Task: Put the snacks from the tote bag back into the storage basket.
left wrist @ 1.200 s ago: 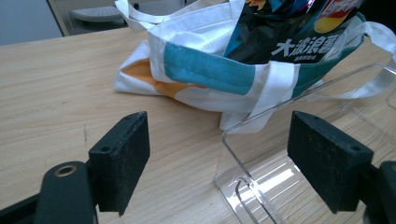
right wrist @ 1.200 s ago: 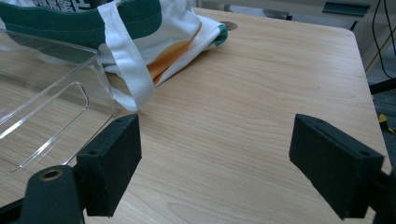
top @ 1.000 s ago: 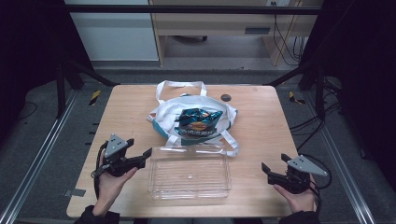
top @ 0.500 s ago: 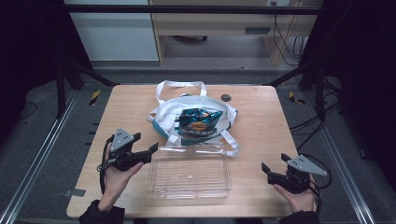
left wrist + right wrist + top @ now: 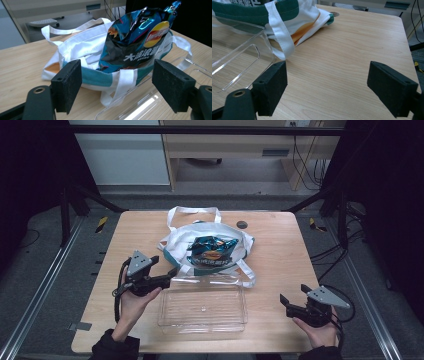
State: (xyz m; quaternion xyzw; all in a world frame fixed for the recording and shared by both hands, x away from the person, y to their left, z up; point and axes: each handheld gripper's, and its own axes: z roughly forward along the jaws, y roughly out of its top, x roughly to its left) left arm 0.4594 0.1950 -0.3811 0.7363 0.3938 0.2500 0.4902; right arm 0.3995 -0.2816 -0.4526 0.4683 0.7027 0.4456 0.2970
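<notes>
Two spread grippers either side of a clear tray (image 5: 202, 307) on a wooden table (image 5: 280, 250).

Left gripper (image 5: 162, 270) with jaws wide, empty, at the tray's near-left corner, aimed at a white and green bag (image 5: 175, 242) touching the tray's far edge. Blue chip packet (image 5: 212, 249) sticking out of that bag. Right gripper (image 5: 292, 301) also wide, empty, well off the tray's right side.

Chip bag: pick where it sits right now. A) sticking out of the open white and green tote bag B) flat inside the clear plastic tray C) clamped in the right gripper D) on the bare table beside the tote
A: the chip bag stands in the mouth of the tote bag, while the clear plastic tray holds nothing.
</notes>
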